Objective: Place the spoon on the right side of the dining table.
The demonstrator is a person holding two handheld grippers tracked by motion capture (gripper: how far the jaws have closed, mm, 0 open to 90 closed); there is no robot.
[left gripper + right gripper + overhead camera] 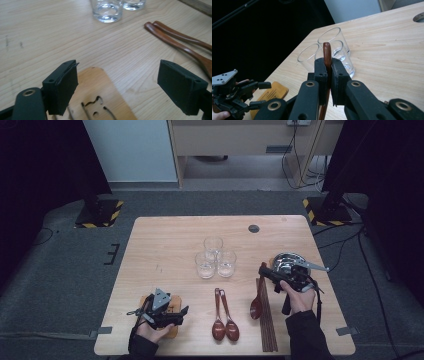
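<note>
The right tool [327, 75] was clenched on a wooden spoon [256, 306], lifted beside the chopsticks [267, 320]. The left tool [117, 87] was released over a wooden coaster [100, 100]. Next, the spoon probably needed setting down gently.

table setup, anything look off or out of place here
Nothing spilled or broken. The three glasses stand upright in a tight cluster, and two wooden spoons lie side by side. The one odd item is the third spoon, clamped by its handle in the right gripper, bowl hanging to the table.
</note>
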